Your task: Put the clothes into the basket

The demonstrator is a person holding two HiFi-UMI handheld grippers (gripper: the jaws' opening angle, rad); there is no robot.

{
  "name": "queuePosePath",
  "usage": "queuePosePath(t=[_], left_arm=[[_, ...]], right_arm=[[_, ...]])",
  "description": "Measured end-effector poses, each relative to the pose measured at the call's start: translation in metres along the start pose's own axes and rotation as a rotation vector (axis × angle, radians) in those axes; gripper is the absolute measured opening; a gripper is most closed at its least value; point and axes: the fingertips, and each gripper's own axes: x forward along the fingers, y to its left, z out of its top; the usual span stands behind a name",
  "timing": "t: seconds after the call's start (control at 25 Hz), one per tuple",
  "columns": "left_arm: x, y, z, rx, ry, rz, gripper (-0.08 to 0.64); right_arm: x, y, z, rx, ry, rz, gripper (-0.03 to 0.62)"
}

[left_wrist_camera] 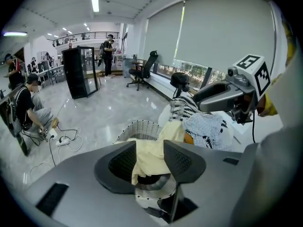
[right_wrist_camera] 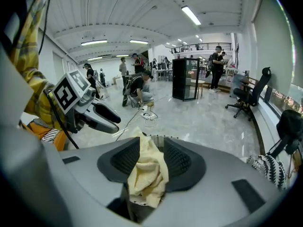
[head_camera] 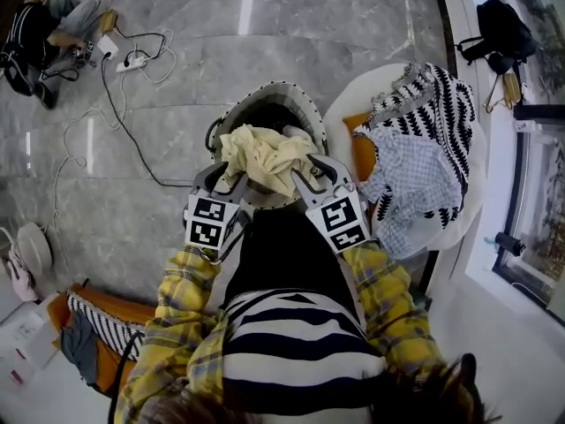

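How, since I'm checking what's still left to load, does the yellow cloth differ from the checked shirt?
The yellow cloth is plain pale yellow; the checked shirt is blue-and-white check. The yellow cloth sits bunched at the mouth of the basket; the checked shirt lies outside it, on the white round surface alongside. Both are crumpled soft fabric.

Materials and finishes, upper centre of frame
Pale yellow crumpled cloth garment (head_camera: 265, 159), soft, matt; grey-and-white woven basket (head_camera: 254, 94), rough-textured; grey stone floor (head_camera: 291, 25), polished, glossy.
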Motion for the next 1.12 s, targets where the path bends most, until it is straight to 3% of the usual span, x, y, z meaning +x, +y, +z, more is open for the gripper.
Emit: queuePosePath(t=[0.12,0.32,0.6,0.88,1.12], left_arm=[[0.0,0.001,0.007,0.01,-0.018,0.001,0.189],[-0.001,-0.001,0.032,0.022,-0.093,-0.023,0.122],[0.003,-0.02,0.078,0.04,-0.183,-0.134,0.095],[0.029,-0.088,0.119,0.185,-0.188,-0.379,0.095],[0.049,-0.168,0.132,0.318,-0.144,-0.529,0.095]], right_arm=[[-0.001,-0.003,0.005,0.021,-0.025,-0.01,0.161],[-0.002,-0.013,0.005,0.047,-0.032,-0.036,0.161],[-0.014,-0.034,-0.003,0.133,-0.043,-0.137,0.161],[-0.068,-0.073,-0.038,0.303,-0.057,-0.367,0.161],[-0.136,-0.104,-0.113,0.454,-0.046,-0.573,0.161]])
